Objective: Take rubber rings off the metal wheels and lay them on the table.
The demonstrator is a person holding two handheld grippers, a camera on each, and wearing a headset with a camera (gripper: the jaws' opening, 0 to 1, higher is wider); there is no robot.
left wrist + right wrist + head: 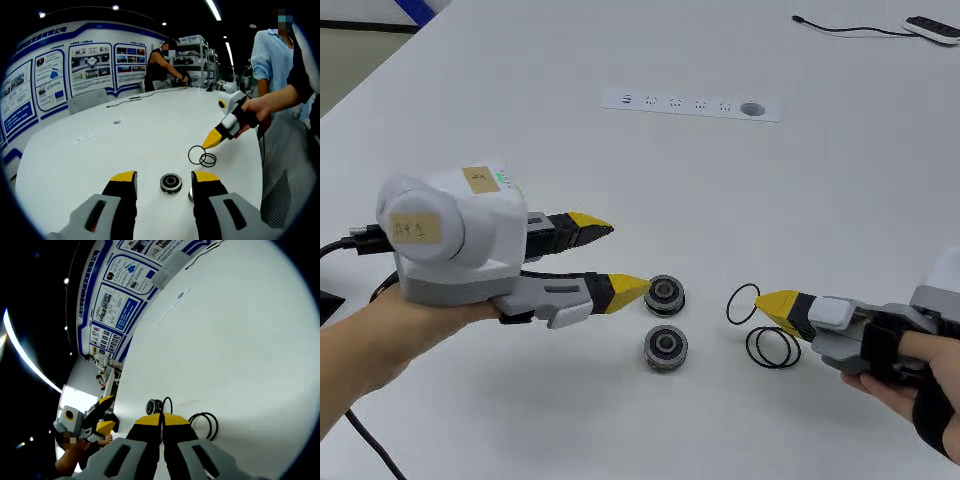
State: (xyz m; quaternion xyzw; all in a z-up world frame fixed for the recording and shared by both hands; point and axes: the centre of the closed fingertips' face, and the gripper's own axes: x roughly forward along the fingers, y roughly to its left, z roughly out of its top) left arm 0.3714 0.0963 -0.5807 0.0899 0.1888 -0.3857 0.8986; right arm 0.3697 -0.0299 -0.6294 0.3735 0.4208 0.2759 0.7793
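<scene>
Two metal wheels lie on the white table (pixel 720 200): a far wheel (pixel 665 295) and a near wheel (pixel 665 347). My left gripper (pixel 615 258) is open, its yellow tips just left of the far wheel. In the left gripper view that gripper (pixel 164 176) frames one wheel (pixel 171 183); the other wheel (pixel 190 194) is half hidden behind a jaw. My right gripper (pixel 765 300) is shut on the edge of a black rubber ring (pixel 740 304), which stands tilted at its tip (pixel 161 417). Two more rings (pixel 773 347) lie flat and overlapping beside it.
A white power strip (pixel 692 104) is set into the table farther back. A black cable (pixel 845 28) and a remote-like object (pixel 932 28) lie at the far right corner. Two people stand beyond the table (pixel 160 65). Another cable (pixel 370 445) trails at the near left.
</scene>
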